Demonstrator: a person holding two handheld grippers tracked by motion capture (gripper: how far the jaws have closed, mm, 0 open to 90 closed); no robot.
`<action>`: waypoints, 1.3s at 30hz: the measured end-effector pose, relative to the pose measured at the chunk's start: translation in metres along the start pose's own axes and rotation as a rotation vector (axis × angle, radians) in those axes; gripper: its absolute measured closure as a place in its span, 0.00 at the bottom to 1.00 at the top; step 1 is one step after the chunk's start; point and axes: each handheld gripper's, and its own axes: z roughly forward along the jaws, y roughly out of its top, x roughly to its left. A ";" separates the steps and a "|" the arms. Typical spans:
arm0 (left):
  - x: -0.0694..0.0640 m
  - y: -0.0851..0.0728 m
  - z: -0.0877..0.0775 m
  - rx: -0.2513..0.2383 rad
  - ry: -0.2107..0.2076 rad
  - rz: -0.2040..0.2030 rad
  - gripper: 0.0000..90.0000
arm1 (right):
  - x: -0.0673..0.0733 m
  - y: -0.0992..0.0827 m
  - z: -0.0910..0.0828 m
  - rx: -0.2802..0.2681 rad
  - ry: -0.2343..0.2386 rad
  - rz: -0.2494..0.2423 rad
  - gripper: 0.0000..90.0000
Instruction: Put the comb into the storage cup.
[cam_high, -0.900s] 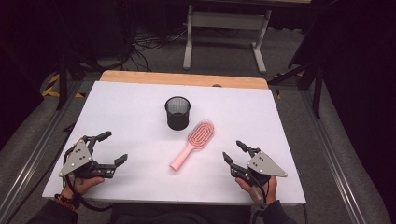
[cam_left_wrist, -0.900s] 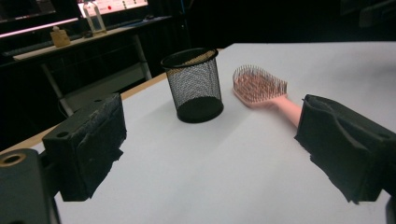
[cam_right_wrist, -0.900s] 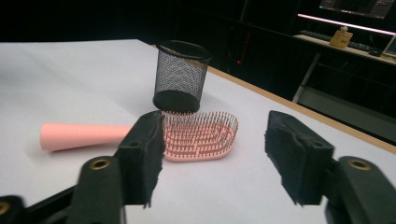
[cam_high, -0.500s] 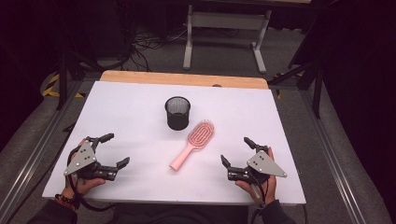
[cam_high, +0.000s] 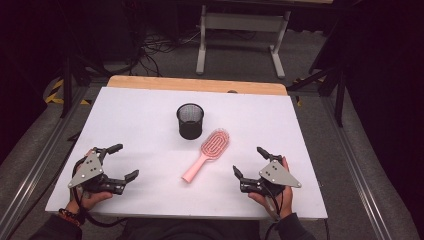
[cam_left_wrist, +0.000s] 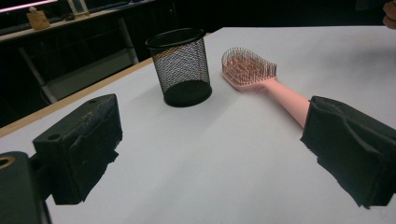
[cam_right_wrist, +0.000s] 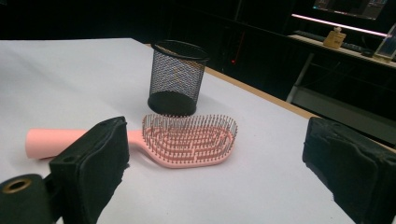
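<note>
The pink hairbrush (cam_high: 207, 154) is seen lying bristles-up at the centre of the high view, on the white tabletop (cam_high: 150, 115), its head just beside the upright black mesh cup (cam_high: 190, 120), which appears empty. Nothing is held: the left gripper (cam_high: 120, 162) at lower left and the right gripper (cam_high: 248, 162) at lower right are both spread wide, well apart from the brush. A start is judged to be in hand; if the brush is meant for the cup, a reach to its handle would be called for next.
</note>
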 end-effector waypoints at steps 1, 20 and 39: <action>0.000 0.000 0.000 0.000 -0.001 -0.001 0.06 | 0.000 0.000 0.000 0.001 0.003 0.000 0.09; -0.001 -0.004 -0.003 0.022 0.006 0.001 0.06 | 0.009 0.010 0.016 0.008 0.070 -0.009 0.24; 0.000 -0.007 -0.001 0.033 -0.008 -0.006 0.05 | 0.033 0.020 0.045 0.053 0.208 -0.039 1.00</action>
